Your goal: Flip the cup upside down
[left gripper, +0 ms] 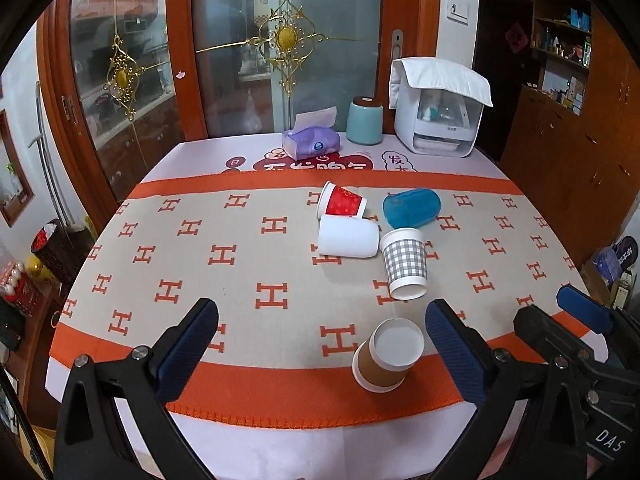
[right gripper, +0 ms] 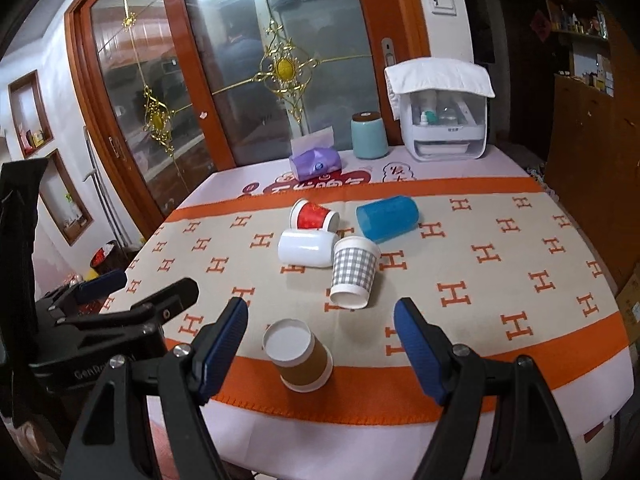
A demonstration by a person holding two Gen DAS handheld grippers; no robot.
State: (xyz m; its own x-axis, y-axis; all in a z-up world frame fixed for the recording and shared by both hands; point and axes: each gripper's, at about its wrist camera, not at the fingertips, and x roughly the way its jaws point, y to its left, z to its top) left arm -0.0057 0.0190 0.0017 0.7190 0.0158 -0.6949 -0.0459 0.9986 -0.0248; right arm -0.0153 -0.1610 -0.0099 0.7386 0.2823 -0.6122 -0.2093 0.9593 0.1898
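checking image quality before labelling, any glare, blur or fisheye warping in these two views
Left wrist view: strong fisheye bend along the table edge, dark vignette corners, cups sharp, soft shadow under the brown cup. Right wrist view: bright glare on the glass door, door frames bowed, dim right side, checked cup sharp.
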